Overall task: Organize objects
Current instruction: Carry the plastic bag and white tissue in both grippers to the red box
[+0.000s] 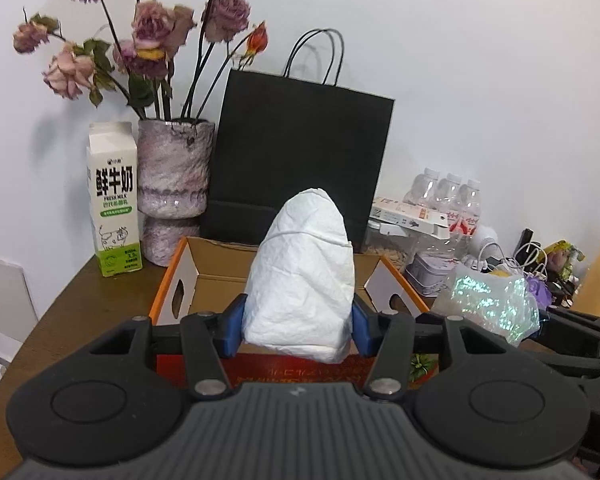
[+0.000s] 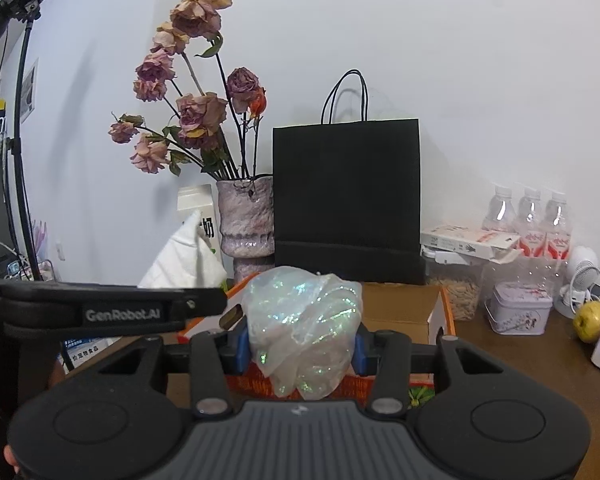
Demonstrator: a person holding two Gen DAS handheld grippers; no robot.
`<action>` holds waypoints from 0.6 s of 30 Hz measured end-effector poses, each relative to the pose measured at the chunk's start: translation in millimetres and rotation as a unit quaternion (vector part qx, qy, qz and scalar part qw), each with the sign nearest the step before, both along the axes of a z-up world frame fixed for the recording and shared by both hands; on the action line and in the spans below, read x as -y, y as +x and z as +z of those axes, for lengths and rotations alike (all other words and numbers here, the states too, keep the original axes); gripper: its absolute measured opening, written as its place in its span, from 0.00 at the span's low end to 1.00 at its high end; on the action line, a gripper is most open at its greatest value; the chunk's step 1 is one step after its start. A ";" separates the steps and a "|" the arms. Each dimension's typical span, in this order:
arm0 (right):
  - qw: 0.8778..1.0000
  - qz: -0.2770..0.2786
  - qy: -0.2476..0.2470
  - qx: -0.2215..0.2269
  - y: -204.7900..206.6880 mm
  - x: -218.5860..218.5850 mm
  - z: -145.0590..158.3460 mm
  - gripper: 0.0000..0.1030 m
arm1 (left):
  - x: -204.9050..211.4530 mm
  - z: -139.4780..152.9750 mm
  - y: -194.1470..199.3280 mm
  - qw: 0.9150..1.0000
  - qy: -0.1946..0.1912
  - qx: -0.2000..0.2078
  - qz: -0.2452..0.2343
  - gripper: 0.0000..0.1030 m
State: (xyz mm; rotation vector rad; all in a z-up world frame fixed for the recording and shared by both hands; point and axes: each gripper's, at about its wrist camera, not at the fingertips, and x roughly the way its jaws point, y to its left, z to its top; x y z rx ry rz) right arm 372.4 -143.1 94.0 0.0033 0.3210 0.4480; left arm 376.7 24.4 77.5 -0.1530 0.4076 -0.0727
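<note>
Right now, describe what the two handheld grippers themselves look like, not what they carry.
Both match. The left gripper has a black body with two round discs, a ribbed grey centre panel, black linkage bars with silver pivot pins, and blue pads on its fingers. The right gripper is built the same; from its camera, the left one's black side reads "GenRobot.AI" in white. No cables or sleeves show.

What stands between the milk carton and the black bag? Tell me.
The vase of dried roses, touching neither clearly; the left wrist view shows it best between milk carton and black bag.
</note>
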 end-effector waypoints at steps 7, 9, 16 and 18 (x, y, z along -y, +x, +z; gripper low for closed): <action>1.000 -0.008 0.003 -0.013 37.5 -3.3 -1.2 0.43 | -6.7 -2.2 37.0 1.000 -0.007 -0.011 0.012 0.51; 1.000 -0.011 0.004 -0.018 48.8 -3.8 -2.9 0.43 | -7.2 -4.5 46.9 1.000 -0.007 -0.017 0.014 0.51; 0.999 -0.019 0.006 -0.039 83.6 -6.0 -13.9 0.43 | -11.9 -15.2 76.6 0.999 -0.009 -0.031 0.027 0.51; 0.999 -0.020 0.009 -0.046 93.1 -6.0 -19.1 0.43 | -14.1 -18.2 83.3 0.999 -0.011 -0.032 0.032 0.51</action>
